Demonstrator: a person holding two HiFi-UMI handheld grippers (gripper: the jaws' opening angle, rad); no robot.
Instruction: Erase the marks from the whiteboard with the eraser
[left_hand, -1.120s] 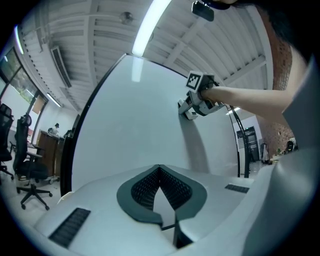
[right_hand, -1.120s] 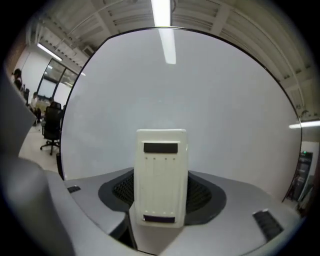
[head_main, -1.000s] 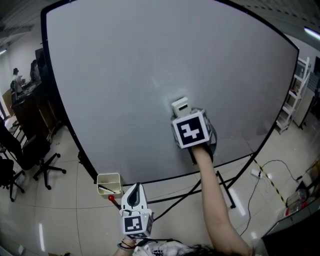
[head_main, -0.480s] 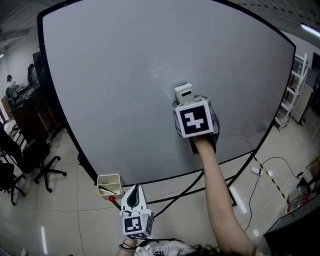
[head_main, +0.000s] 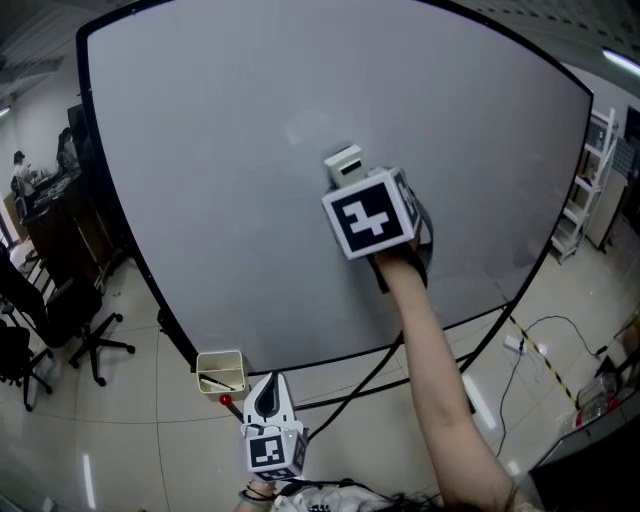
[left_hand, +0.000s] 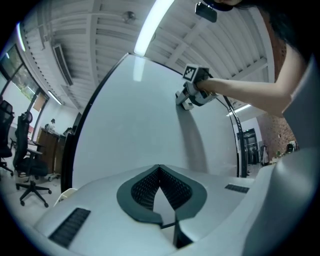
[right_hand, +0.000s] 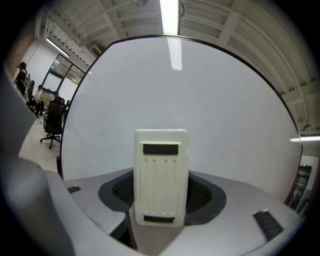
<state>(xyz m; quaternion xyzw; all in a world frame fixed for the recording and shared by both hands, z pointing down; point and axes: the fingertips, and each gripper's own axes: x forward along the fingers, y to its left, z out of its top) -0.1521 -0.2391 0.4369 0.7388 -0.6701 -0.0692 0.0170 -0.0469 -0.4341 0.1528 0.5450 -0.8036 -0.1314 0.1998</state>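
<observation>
Right gripper (head_main: 352, 190): its jaws were clamped on the lower part of the eraser (right_hand: 161, 175), which stood upright out of them at the end of an outstretched arm.
Eraser: it was held at the whiteboard (head_main: 220, 140) near the board's middle. In the left gripper view it looked pressed to the surface or just off it, and I could not settle which.
Left gripper (left_hand: 161, 186): its jaws were together at the tips with nothing between them. It hung low, well apart from the board face and near the small tray (head_main: 218, 368) at the board's bottom edge.
Marks: none were plainly readable. There was only a faint pale smear (head_main: 300, 130) just up and left of the eraser.
Risk, slip: the grip took only the eraser's lower part, so sideways drag across the board would probably lever it askew or out of the jaws.
Risk, contact: if the wiping face tilted, likely only an edge would rub, leaving streaks or missing the smear.
Risk, board: it stood on a thin-legged stand (head_main: 452, 380), so a hard push at full reach could rock it or shove it back.
Risk, coverage: with so little showing, faint residue could easily be passed over.
</observation>
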